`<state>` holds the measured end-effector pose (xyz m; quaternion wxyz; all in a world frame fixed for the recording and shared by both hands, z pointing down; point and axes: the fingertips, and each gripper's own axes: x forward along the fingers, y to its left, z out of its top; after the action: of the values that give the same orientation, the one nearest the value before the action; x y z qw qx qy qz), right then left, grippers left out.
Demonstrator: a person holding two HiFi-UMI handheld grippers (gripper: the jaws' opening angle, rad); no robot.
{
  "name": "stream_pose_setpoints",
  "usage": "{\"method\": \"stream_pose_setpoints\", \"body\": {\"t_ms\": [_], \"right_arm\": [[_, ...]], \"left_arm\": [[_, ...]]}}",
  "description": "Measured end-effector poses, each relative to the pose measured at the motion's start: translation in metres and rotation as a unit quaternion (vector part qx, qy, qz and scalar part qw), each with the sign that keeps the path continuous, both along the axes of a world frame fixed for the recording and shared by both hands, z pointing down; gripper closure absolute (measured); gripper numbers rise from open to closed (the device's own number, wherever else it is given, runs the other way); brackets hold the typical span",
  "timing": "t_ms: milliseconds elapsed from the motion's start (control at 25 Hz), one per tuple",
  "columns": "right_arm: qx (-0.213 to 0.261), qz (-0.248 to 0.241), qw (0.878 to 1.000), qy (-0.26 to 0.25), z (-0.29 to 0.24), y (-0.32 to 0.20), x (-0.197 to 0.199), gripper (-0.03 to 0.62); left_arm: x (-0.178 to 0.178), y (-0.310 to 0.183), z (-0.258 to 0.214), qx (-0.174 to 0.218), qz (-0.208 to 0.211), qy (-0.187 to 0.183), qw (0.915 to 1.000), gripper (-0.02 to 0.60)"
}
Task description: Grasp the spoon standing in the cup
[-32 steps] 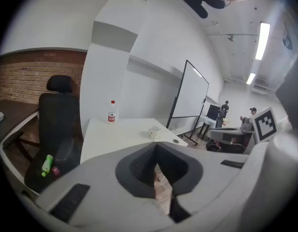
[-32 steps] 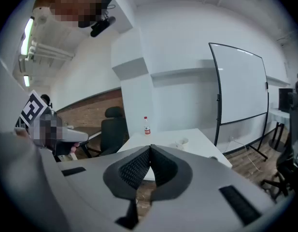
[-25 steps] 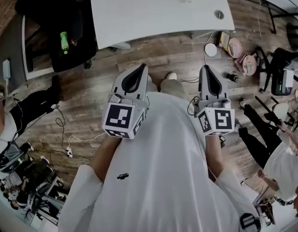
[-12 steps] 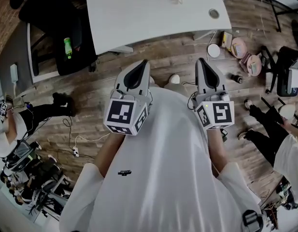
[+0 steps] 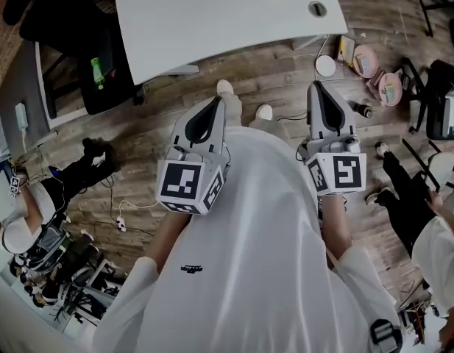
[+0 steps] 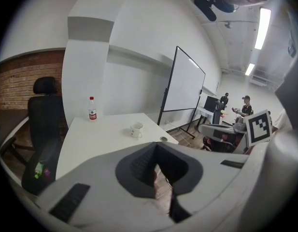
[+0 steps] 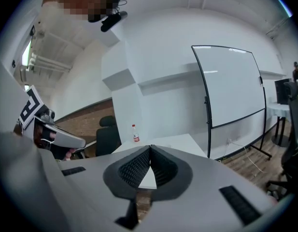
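Floor: wooden planks (image 5: 149, 127) lie below us, with cables trailing across them.
Table: the white table (image 5: 212, 20) stands ahead of both grippers and well apart from them.
Whiteboard: the whiteboard (image 6: 185, 86) stands upright on its frame, to the right of the table.
Chair: a black office chair (image 6: 42, 124) sits at the table's left side.
Left gripper: the left gripper (image 6: 156, 144) points toward the table, and we see its jaws closed tip to tip with nothing between them.
Right gripper: the right gripper (image 7: 149, 148) is level with the left, its jaws likewise pressed together and empty.
Bottle: a clear bottle (image 6: 92, 108) with a red label stands upright at the table's far left.
Cup: the white cup (image 6: 135, 130) stands on the table toward its right edge, far from both pairs of jaws.
Spoon: it may be in the cup, but it is too small for us to make out.
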<state>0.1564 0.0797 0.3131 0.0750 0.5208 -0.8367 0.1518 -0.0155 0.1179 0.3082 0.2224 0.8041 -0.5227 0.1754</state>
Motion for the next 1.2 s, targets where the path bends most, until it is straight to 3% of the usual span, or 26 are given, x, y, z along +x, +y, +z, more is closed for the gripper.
{"method": "stream_pose_setpoints", "body": {"t_ms": [320,760,1000,1200], "right_arm": [[0.003,-0.008,1.000,0.003,-0.004,-0.055,-0.033,0.591],[-0.003,0.039,0.999,0.034,-0.007,-0.151,-0.067,0.589],[-0.015,0.053,0.997,0.060,0.008,-0.199,-0.081,0.588],[-0.028,0.041,0.996,0.070,0.028,-0.229,-0.086,0.553]], "left_arm": [[-0.008,-0.079,0.000,0.011,0.031,0.012,0.9994,0.584],[-0.027,-0.199,-0.008,0.024,0.104,0.034,0.9937,0.584],[-0.037,-0.241,0.007,0.008,0.127,0.048,0.9907,0.584],[-0.039,-0.263,0.027,-0.014,0.119,0.041,0.9920,0.584]]}}
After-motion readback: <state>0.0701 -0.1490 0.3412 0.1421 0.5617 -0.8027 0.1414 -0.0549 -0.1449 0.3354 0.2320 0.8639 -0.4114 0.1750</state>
